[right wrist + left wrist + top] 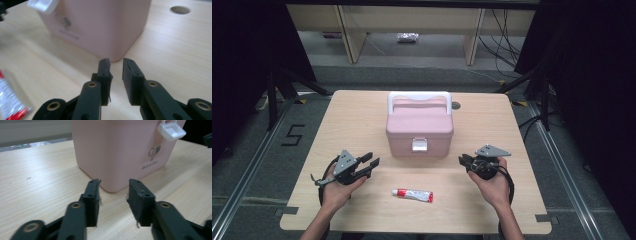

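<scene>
Wooden table (347,120), pink box (419,131) in the middle, left tongs (366,164) and right tongs (465,161) just beside its near corners, both partly open, holding nothing, small tube (413,195) near the box's front

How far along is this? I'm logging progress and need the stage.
Early, by the look of it. Done: nothing visible; the pink box is shut, its white latch down. In hand: nothing; the left gripper and right gripper stand open and empty, one at each front corner of the box. Left: probably opening the box and dealing with the tube, which lies untouched on the table.
</scene>
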The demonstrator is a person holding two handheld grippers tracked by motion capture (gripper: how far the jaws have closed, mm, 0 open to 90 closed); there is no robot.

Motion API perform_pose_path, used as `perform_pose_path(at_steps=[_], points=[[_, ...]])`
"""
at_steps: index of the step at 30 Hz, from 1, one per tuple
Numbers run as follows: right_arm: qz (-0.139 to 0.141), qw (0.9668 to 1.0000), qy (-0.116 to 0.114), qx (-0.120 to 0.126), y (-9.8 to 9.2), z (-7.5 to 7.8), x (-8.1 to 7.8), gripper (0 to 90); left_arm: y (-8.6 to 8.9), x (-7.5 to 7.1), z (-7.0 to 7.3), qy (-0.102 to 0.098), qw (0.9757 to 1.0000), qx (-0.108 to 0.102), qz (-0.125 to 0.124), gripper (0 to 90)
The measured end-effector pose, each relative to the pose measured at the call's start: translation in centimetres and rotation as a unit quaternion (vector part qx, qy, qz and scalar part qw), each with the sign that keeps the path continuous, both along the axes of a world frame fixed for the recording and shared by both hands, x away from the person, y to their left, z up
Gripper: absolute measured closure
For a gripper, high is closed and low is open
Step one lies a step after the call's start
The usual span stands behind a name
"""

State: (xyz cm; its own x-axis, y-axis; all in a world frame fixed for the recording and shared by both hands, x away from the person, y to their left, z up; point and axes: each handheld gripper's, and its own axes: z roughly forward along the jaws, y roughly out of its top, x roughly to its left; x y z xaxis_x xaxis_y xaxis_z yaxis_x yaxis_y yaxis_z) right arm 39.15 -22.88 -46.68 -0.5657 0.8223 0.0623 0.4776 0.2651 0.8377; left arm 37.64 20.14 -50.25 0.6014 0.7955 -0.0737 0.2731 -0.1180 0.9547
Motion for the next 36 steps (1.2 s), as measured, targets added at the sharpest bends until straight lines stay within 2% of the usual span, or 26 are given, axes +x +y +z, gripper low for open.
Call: perform_pose_path(at_steps=[1,4,5,6,7,8,9,10,13,16,17,18,19,21,22,23,24,25,26,30,31,32,36], points=[[-0.005,1.0000,-0.004,0.001,-0.1,0.3,0.3,80.4,0.1,0.1,0.2,0.003,1.0000,0.001,0.001,70.1],[-0.026,0.9993,0.004,0.025,0.1,0.8,1.1,87.6,0.0,0.9,0.5,0.000,1.0000,0.001,0.003,78.4],[-0.026,0.9995,0.007,0.018,-0.1,1.0,1.5,90.0,0.0,1.4,0.6,-0.005,1.0000,-0.002,0.007,80.9],[-0.032,0.9991,0.010,0.025,0.1,1.1,1.9,90.0,0.0,1.8,0.9,-0.002,0.9999,0.006,0.015,83.8],[-0.023,0.9995,0.010,0.021,-0.1,1.2,2.6,90.0,0.0,2.4,1.1,-0.003,0.9998,0.009,0.020,86.4],[-0.033,0.9990,0.014,0.026,0.0,1.3,2.9,90.0,0.0,3.0,1.3,-0.003,0.9996,0.007,0.026,88.5],[-0.032,0.9994,0.009,0.012,-0.1,1.5,3.4,90.0,0.0,3.7,1.5,0.001,0.9995,0.004,0.030,89.3],[-0.032,0.9990,0.019,0.026,0.2,1.5,3.9,90.0,-0.1,4.5,1.7,0.006,0.9994,-0.001,0.034,89.4],[-0.034,0.9990,0.018,0.023,0.3,1.8,5.8,90.0,-0.5,7.0,2.2,0.014,0.9994,-0.001,0.032,89.6],[-0.048,0.9979,0.033,0.029,1.0,2.2,7.2,90.0,-1.5,8.9,2.6,0.012,0.9995,0.023,0.018,89.5],[-0.039,0.9986,0.023,0.027,1.0,2.2,7.7,90.0,-1.8,9.4,2.6,0.011,0.9995,0.025,0.014,89.6],[-0.039,0.9986,0.023,0.029,1.1,2.4,8.0,90.0,-2.0,9.7,2.7,0.010,0.9995,0.028,0.011,89.6],[-0.043,0.9983,0.030,0.027,1.4,2.5,8.1,90.0,-2.2,9.9,2.8,0.009,0.9995,0.029,0.008,89.7],[-0.036,0.9990,0.021,0.015,1.4,2.6,8.6,90.0,-2.6,10.0,3.0,0.006,0.9996,0.026,0.007,89.8],[-0.044,0.9984,0.029,0.023,1.6,2.7,8.6,90.0,-2.7,10.0,3.0,0.005,0.9997,0.025,0.005,89.8],[-0.031,0.9991,0.021,0.018,1.5,2.6,8.9,90.0,-2.9,9.9,3.0,0.006,0.9996,0.028,0.004,89.8],[-0.037,0.9987,0.028,0.024,1.6,2.6,9.0,90.0,-3.0,9.8,3.0,0.005,0.9995,0.030,0.003,89.8],[-0.034,0.9991,0.022,0.013,1.6,2.7,9.2,90.0,-3.1,9.8,2.9,0.004,0.9995,0.030,0.003,89.8],[-0.035,0.9987,0.030,0.021,1.8,2.6,9.2,90.0,-3.2,9.8,2.9,0.004,0.9995,0.032,0.005,89.8],[-0.022,0.9990,0.034,0.016,2.3,2.4,9.7,90.0,-3.1,10.1,2.8,0.009,0.9994,0.032,0.002,89.9],[-0.024,0.9986,0.043,0.018,2.6,2.4,9.7,90.0,-3.1,10.1,2.8,0.010,0.9993,0.035,0.002,89.8],[-0.013,0.9994,0.032,0.009,2.6,2.3,10.0,90.0,-3.1,10.1,2.8,0.007,0.9994,0.033,-0.002,89.8],[-0.017,0.9993,0.034,0.006,3.1,2.3,9.9,90.0,-3.0,10.0,3.0,0.005,0.9991,0.041,-0.009,89.8]])
